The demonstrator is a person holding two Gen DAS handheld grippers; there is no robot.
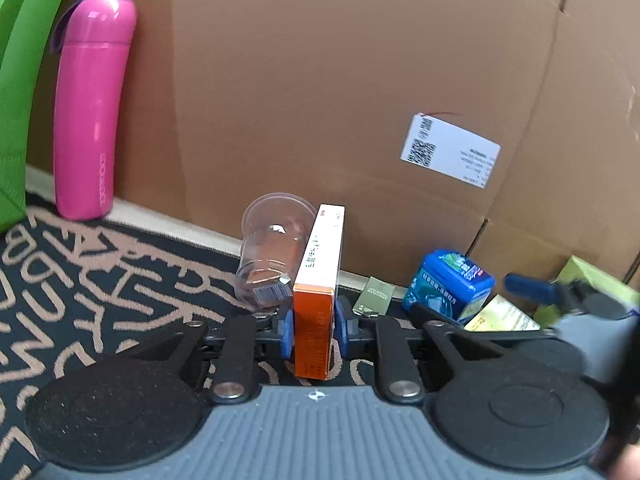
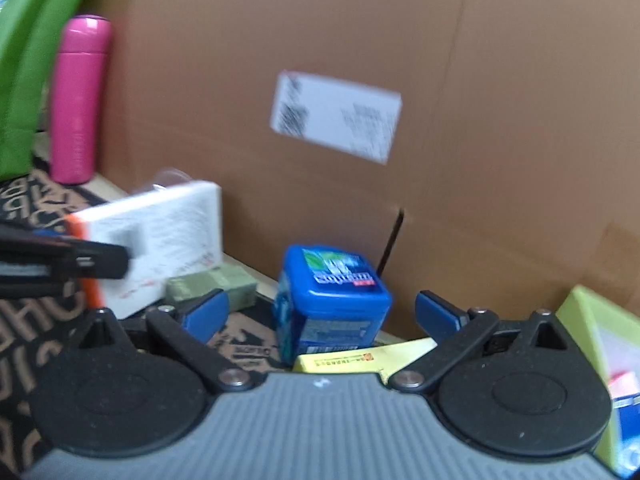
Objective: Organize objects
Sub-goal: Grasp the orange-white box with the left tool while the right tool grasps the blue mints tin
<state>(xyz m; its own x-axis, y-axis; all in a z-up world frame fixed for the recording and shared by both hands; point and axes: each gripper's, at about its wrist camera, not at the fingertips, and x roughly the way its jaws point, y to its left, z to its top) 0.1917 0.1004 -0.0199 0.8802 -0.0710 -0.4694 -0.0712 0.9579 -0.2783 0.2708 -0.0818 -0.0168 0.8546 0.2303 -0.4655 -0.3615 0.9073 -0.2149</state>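
Standing on edge, the orange box [image 1: 316, 312] sits clamped within the left gripper [image 1: 313, 330].

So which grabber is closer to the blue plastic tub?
Right. The right gripper is open, with the blue plastic tub just ahead between its fingers; the left gripper is off beside it, clamping the orange-and-white box.

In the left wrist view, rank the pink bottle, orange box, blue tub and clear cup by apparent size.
1. pink bottle
2. orange box, nearest the camera, so flattered
3. blue tub and clear cup look alike; no ranking.
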